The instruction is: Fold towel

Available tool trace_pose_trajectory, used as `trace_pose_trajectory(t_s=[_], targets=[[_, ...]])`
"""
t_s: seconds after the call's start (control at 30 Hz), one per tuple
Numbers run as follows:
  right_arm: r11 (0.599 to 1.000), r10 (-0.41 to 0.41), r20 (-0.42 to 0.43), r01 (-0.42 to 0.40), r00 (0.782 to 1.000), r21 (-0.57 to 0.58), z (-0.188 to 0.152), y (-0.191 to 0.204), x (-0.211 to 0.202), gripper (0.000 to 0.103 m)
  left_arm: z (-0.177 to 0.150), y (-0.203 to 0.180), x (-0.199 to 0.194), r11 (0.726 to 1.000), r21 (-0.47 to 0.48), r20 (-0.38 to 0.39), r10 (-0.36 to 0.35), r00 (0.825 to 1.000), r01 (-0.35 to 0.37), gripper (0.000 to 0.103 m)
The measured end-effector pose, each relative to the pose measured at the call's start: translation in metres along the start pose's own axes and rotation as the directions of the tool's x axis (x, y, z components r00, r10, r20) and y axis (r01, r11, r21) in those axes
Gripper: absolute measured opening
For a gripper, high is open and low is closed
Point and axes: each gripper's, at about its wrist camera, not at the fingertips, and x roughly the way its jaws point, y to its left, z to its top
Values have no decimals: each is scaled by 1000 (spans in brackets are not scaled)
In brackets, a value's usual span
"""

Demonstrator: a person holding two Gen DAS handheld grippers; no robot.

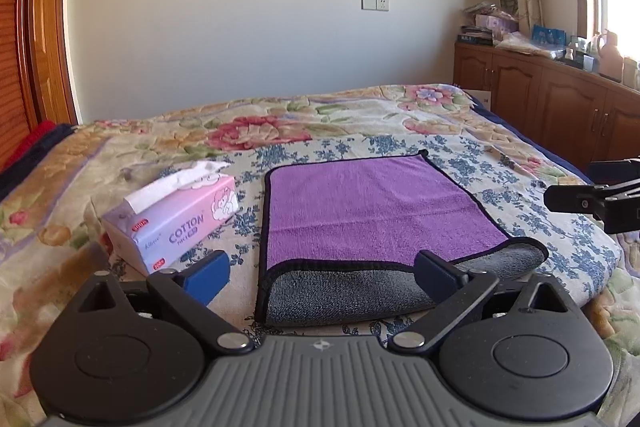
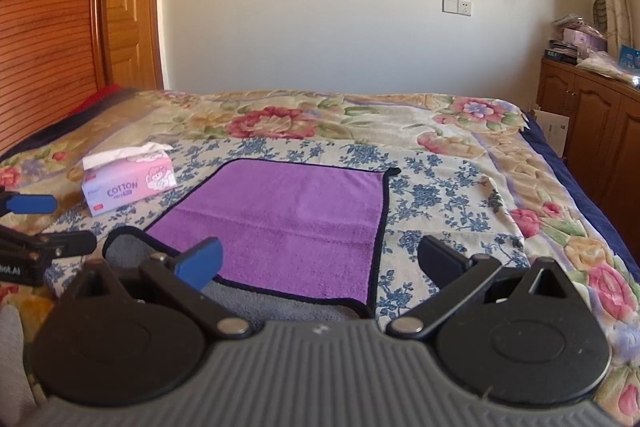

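Both wide open and empty, the left hand-held gripper (image 1: 322, 269) and right hand-held gripper (image 2: 320, 259) hover over the near edge of the soft, floppy purple towel (image 1: 372, 207) on the bed (image 1: 120, 147), its black-trimmed near corners likely the best grip.

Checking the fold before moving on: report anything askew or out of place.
The towel is folded unevenly: its purple top layer stops short, leaving a grey strip exposed along the near edge. Nothing else stands out.

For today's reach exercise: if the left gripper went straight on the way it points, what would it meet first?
Probably the towel: the open left gripper points over its near grey edge. Depth is unclear.
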Motion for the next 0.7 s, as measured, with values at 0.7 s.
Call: trace_pose_trajectory(t_s=[0.7], targets=[[999, 49, -100, -50, 994, -11, -4, 1, 35, 103, -4, 31, 51, 999, -44, -67, 1, 998, -4, 89]])
